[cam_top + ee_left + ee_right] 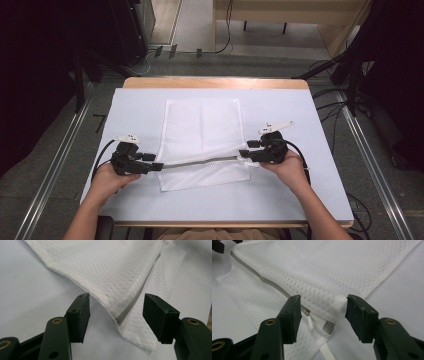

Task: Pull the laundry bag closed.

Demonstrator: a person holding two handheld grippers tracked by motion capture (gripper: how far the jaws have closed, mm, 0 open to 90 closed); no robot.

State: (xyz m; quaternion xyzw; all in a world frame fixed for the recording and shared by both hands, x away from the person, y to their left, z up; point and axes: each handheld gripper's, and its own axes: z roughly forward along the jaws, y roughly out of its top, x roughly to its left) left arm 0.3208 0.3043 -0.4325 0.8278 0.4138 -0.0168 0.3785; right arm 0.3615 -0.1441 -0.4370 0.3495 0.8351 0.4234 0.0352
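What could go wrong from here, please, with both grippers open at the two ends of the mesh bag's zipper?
1. The left gripper stands open around the mesh bag corner; closing from here might catch only loose mesh and miss the zipper end.
2. The right gripper stands open beside the zipper pull; the small pull could slip aside.
3. A raised fold may bunch if dragged.

A wooden table (215, 82) under a white cover (280, 190) stands on grey floor (60, 165). Metal rails (50, 170) run along both sides. Beyond its far edge, light wooden furniture (290, 12) and cables (220, 47).
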